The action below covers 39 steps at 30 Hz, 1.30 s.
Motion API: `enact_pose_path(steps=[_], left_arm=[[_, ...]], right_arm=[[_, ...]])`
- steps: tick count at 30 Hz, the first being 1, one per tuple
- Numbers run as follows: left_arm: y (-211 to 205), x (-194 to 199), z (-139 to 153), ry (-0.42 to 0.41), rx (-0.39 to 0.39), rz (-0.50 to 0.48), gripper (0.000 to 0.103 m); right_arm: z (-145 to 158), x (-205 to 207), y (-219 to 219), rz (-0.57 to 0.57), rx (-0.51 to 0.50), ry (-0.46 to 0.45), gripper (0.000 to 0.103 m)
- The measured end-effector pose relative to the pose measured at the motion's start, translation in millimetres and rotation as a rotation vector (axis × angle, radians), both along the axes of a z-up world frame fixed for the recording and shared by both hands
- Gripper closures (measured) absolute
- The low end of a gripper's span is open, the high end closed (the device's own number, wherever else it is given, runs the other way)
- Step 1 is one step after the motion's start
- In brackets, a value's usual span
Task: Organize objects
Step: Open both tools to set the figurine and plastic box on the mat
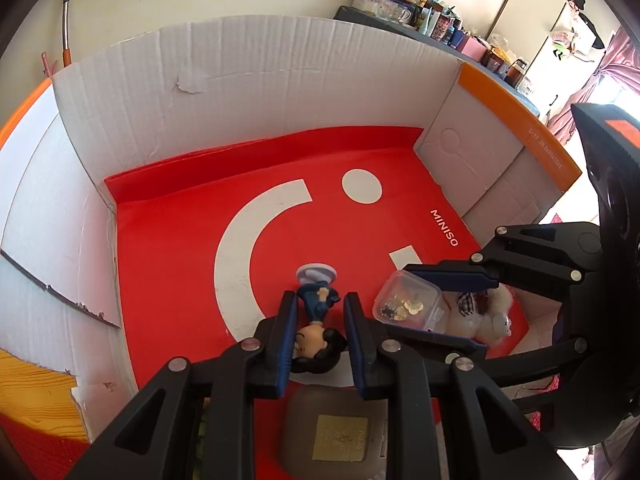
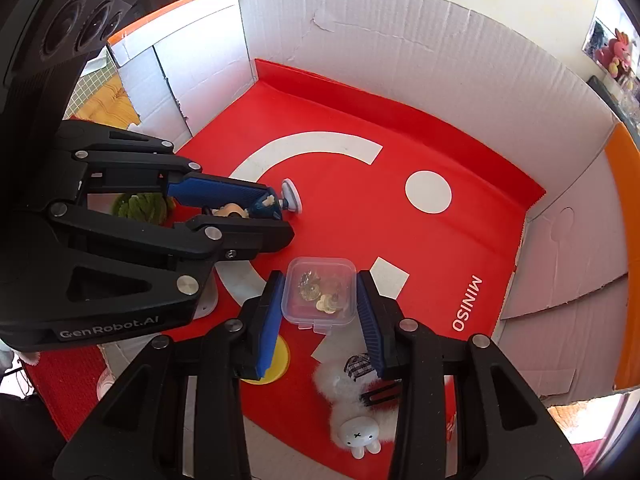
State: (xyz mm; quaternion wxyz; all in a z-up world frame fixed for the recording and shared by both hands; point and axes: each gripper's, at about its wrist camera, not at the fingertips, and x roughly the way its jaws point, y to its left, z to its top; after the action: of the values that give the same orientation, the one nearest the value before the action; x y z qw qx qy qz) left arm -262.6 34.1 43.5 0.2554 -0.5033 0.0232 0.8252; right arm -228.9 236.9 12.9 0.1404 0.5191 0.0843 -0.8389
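A small figurine (image 1: pixel 318 320) with black hair, blue clothes and a round pale base is gripped head-first. A clear lidded box (image 2: pixel 319 296) of small gold trinkets sits clamped beside it.

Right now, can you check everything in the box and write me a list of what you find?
Surface: red bag lining a white cardboard box.
Job's things: figurine; clear case of trinkets.
Clutter: white plush, yellow disc, green plush, grey device.
Grippers: left gripper shut on the figurine; right gripper shut on the case.
Cables: nothing seen.
Surroundings: crowded shelf, white cabinet.
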Motion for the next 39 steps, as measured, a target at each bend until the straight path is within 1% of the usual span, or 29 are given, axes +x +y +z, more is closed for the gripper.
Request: enact_pose_path(steps=[9, 11, 13, 25, 26, 28, 34, 39], left_arm=[[0, 1, 0, -0.001, 0.004, 0.001, 0.078], [0, 1, 0, -0.003, 0.007, 0.002, 0.078], [0, 1, 0, -0.004, 0.008, 0.002, 0.078], [3, 0, 0, -0.002, 0.003, 0.003, 0.078], [2, 1, 0, -0.001, 0.005, 0.004, 0.078], [2, -1, 0, -0.002, 0.012, 0.008, 0.073], [0, -1, 1, 0.000, 0.017, 0.018, 0.073], [-3, 3, 9, 0.016, 0.040, 0.024, 0.073]], right_arm=[[-1, 5, -1, -0.001, 0.002, 0.001, 0.067], [-1, 5, 0, -0.001, 0.003, 0.001, 0.064], [-1, 6, -1, -0.001, 0.004, 0.001, 0.064], [0, 12, -1, -0.005, 0.001, 0.003, 0.064], [0, 13, -1, -0.006, 0.001, 0.003, 0.064], [1, 15, -1, -0.007, 0.000, 0.004, 0.064], [4, 22, 2, -0.013, -0.012, 0.007, 0.064], [11, 31, 4, -0.019, -0.017, 0.020, 0.064]])
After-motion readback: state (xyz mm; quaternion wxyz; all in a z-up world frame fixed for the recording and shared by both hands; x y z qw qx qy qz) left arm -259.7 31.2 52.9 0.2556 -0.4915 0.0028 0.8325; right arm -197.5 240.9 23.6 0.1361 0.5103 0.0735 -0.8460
